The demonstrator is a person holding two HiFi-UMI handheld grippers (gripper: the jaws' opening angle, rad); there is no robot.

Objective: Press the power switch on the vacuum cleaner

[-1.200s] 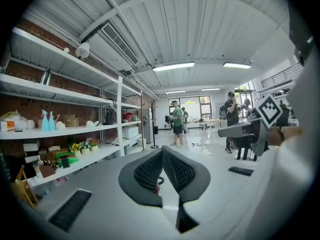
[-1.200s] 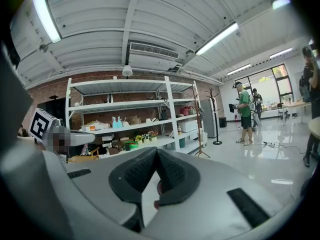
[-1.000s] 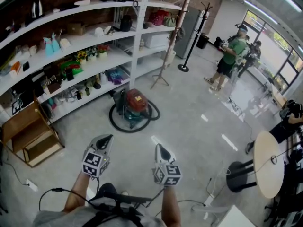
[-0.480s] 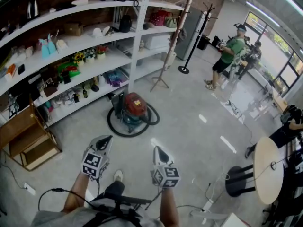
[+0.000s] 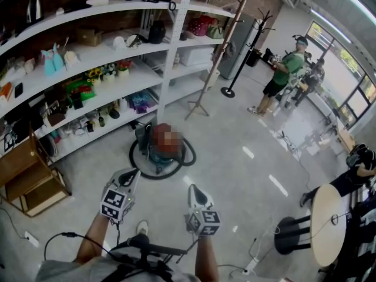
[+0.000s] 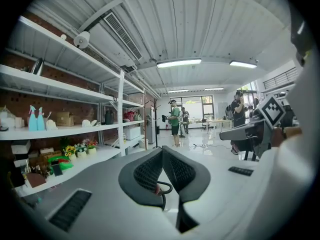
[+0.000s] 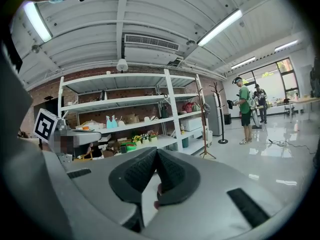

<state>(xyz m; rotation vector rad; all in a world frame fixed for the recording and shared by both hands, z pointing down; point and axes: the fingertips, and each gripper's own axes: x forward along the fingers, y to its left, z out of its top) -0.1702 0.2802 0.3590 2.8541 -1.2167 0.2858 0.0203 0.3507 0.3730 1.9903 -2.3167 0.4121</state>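
The left tongs (image 5: 134, 171) and right tongs (image 5: 192, 187) are light grey with black ribbed pads (image 6: 147, 171). Each bears 1 white cube (image 5: 115, 203) with black square markers. Black cable (image 5: 69, 235); grey shirt (image 5: 64, 272).

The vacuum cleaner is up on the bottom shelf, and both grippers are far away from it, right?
Not quite. The vacuum cleaner stands on the floor in front of the shelves, not on a shelf; the head view shows it. The left gripper and the right gripper are indeed apart from it.

Floor (image 5: 167, 194) open up to vacuum cleaner (image 5: 157, 157); hose (image 5: 133, 157) rings it, shelving (image 5: 88, 57) close behind.
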